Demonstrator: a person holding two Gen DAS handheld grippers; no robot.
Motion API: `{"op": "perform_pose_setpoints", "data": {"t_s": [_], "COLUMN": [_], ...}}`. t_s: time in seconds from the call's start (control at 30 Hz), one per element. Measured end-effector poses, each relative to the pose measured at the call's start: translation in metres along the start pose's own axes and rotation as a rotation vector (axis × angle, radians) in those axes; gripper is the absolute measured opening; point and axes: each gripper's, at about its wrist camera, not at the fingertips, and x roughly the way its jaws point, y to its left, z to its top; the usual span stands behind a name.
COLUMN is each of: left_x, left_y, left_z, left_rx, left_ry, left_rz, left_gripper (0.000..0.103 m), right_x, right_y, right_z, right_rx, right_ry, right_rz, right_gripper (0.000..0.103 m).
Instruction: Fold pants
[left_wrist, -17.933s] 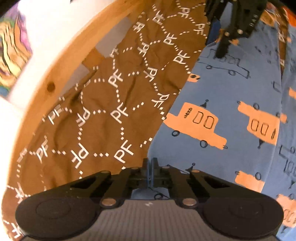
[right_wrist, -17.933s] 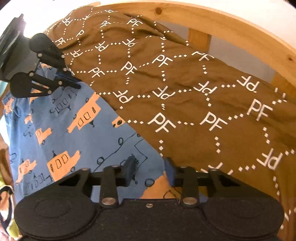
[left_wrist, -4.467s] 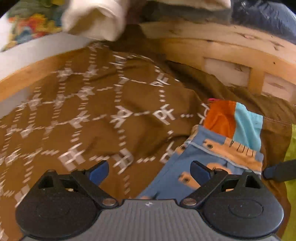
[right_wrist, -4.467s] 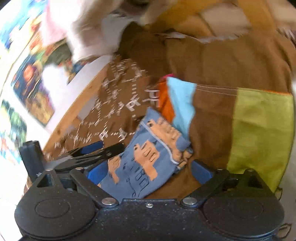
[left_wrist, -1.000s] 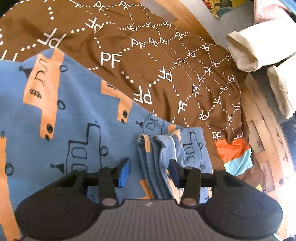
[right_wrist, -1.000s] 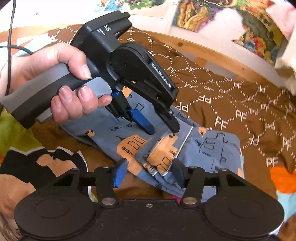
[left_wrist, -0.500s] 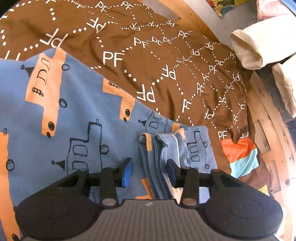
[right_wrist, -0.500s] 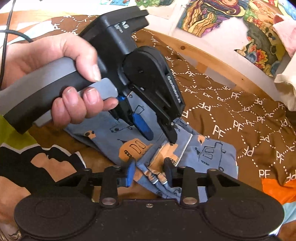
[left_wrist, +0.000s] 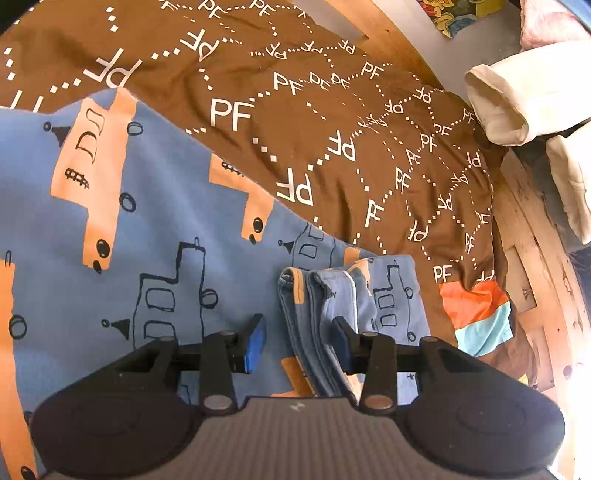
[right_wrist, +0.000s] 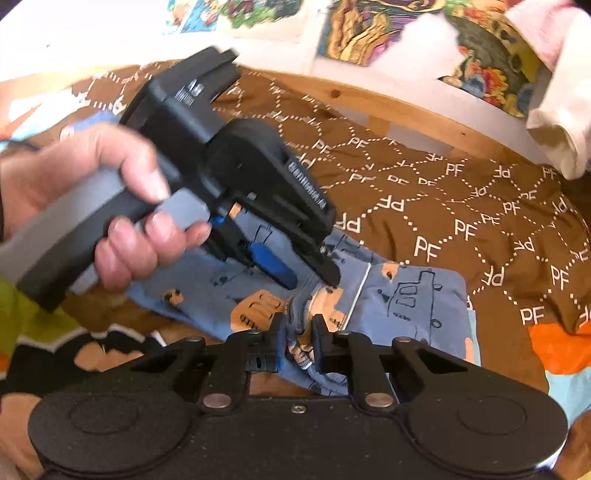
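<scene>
Blue pants printed with orange cars lie on a brown bedspread, with their layered edges stacked at one end. My left gripper is open over that stack: the fabric layers lie between its fingers against the right pad, and the left pad stands clear. In the right wrist view a hand holds the left gripper down on the pants. My right gripper is closing its jaws, and a bunched ridge of the pants' edge is squeezed between the pads.
A wooden bed frame runs along the far and right sides. Rolled white cloth rests by the frame. An orange and turquoise patch lies just beyond the pants. Colourful pictures hang on the wall behind.
The right jaws have drawn together from wide apart onto the bunched pants edge. The left gripper has stayed over the stacked layers, its gap only slightly narrower.
</scene>
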Motion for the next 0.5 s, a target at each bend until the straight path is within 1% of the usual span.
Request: {"op": "perform_pose_setpoints", "data": {"t_s": [0.07, 0.2, 0.27, 0.33, 0.5], "left_x": [-0.001, -0.001, 0.0, 0.002, 0.004], "left_y": [0.001, 0.004, 0.008, 0.012, 0.02], "left_z": [0.001, 0.002, 0.002, 0.002, 0.004], "left_rx": [-0.006, -0.034, -0.059, -0.092, -0.147], "left_ry": [0.003, 0.011, 0.016, 0.03, 0.055], "left_rz": [-0.003, -0.025, -0.059, -0.101, -0.161], "left_gripper": [0.044, 0.045, 0.051, 0.054, 0.061], "right_x": [-0.001, -0.003, -0.004, -0.005, -0.013], "right_y": [-0.005, -0.023, -0.03, -0.034, -0.038], "right_z": [0.001, 0.002, 0.001, 0.001, 0.002], "right_rx": [0.043, 0.201, 0.254, 0.285, 0.309], "right_ry": [0.003, -0.004, -0.009, -0.018, -0.065], "right_rz": [0.017, 0.07, 0.086, 0.099, 0.127], "right_gripper": [0.015, 0.015, 0.015, 0.015, 0.015]}}
